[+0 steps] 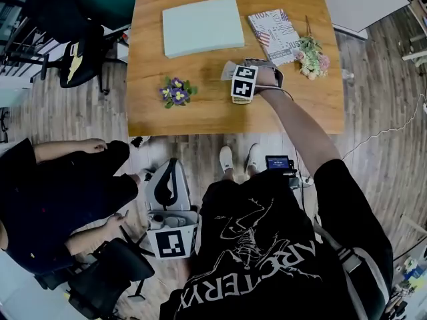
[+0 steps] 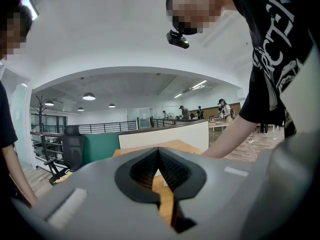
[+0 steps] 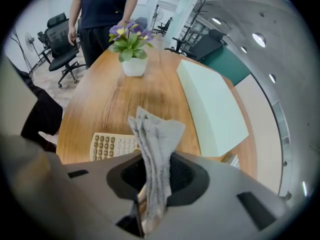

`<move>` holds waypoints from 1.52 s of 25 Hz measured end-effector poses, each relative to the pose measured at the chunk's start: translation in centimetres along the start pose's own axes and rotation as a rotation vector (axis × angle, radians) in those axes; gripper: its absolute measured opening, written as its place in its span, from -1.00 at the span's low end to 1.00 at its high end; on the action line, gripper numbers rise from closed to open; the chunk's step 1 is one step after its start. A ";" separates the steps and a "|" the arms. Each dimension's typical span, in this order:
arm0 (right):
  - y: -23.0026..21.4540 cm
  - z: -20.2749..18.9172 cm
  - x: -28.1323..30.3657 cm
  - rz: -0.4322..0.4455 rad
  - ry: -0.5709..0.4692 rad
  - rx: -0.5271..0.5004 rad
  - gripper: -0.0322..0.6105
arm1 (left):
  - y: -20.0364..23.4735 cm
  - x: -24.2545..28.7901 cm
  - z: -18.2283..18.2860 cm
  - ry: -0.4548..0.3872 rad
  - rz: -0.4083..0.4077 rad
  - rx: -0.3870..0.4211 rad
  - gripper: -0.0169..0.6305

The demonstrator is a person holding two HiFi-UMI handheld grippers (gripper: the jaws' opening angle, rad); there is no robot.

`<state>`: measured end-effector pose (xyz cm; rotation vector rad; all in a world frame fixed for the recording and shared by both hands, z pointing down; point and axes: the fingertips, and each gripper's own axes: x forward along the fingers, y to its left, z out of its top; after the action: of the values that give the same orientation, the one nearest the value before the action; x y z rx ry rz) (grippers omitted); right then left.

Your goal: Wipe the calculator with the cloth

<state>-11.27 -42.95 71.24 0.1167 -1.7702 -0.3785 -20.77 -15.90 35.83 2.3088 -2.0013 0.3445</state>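
Calculator [image 3: 112, 146] on table [image 3: 115, 99], near potted flowers [image 3: 131, 46]

The table [image 1: 207, 109] is smooth, varnished wood; the cloth [image 3: 156, 139] is soft, crumpled grey fabric; the calculator [image 3: 112, 146] looks matt plastic.

Table [image 1: 150, 52] holds flowerpot [image 1: 177, 92], pale box [image 1: 202, 25], booklet [image 1: 275, 35], bouquet [image 1: 311, 55].

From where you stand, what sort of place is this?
Most likely an open-plan office: swivel office chairs beside a wooden table, a low partition, and people at desks farther back.
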 end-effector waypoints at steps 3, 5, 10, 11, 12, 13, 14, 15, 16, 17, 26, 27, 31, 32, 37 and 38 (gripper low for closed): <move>0.9 0.5 0.0 0.011 -0.005 -0.008 -0.62 | 0.6 -0.3 -0.2 0.004 0.012 -0.008 -0.92; 1.7 0.7 -0.1 0.020 -0.010 -0.019 -0.62 | 0.6 -0.3 -0.3 -0.001 0.011 -0.015 -0.92; 3.7 0.8 -0.4 0.042 -0.021 -0.020 -0.62 | 0.2 0.1 0.4 -0.039 -0.008 -0.001 -0.92; 4.0 0.8 -0.6 0.046 -0.023 -0.021 -0.62 | 0.1 0.1 0.6 -0.048 -0.012 0.001 -0.92; 4.4 0.8 -0.8 0.052 -0.025 -0.022 -0.62 | 0.0 0.2 0.7 -0.057 -0.017 0.001 -0.92; 4.8 0.9 -1.0 0.058 -0.028 -0.021 -0.62 | -0.1 0.2 0.9 -0.068 -0.021 0.004 -0.92; 5.2 0.8 -1.1 0.065 -0.030 -0.019 -0.62 | -0.1 0.2 1.0 -0.077 -0.023 0.009 -0.92; 5.7 0.8 -1.3 0.071 -0.033 -0.017 -0.62 | -0.2 0.1 1.0 -0.079 -0.025 0.011 -0.92; 6.2 0.7 -1.5 0.077 -0.035 -0.015 -0.62 | -0.3 0.1 0.9 -0.078 -0.029 0.010 -0.92; 6.7 0.6 -1.7 0.082 -0.038 -0.013 -0.62 | -0.4 0.1 0.9 -0.076 -0.035 0.006 -0.92; 11.6 0.7 -3.2 0.118 -0.067 -0.014 -0.62 | -1.5 0.1 0.9 -0.080 -0.074 -0.011 -0.92; 12.2 0.7 -3.3 0.123 -0.068 -0.018 -0.62 | -1.6 0.2 0.9 -0.083 -0.080 -0.012 -0.92; 14.3 1.0 -3.4 0.152 -0.073 -0.026 -0.62 | -1.8 0.3 1.8 -0.133 -0.094 0.014 -0.92; 14.7 1.0 -3.3 0.160 -0.071 -0.028 -0.62 | -1.9 0.2 1.8 -0.133 -0.097 0.016 -0.92; 16.1 0.7 -2.6 0.180 -0.063 -0.011 -0.62 | -1.9 -0.2 1.9 -0.131 -0.097 0.016 -0.92; 16.1 0.7 -2.5 0.181 -0.060 -0.007 -0.62 | -1.8 -0.3 1.9 -0.134 -0.094 0.016 -0.92</move>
<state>-9.31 -26.96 73.86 -0.0604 -1.8221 -0.2588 -18.83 -15.74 34.06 2.4877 -1.9435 0.2063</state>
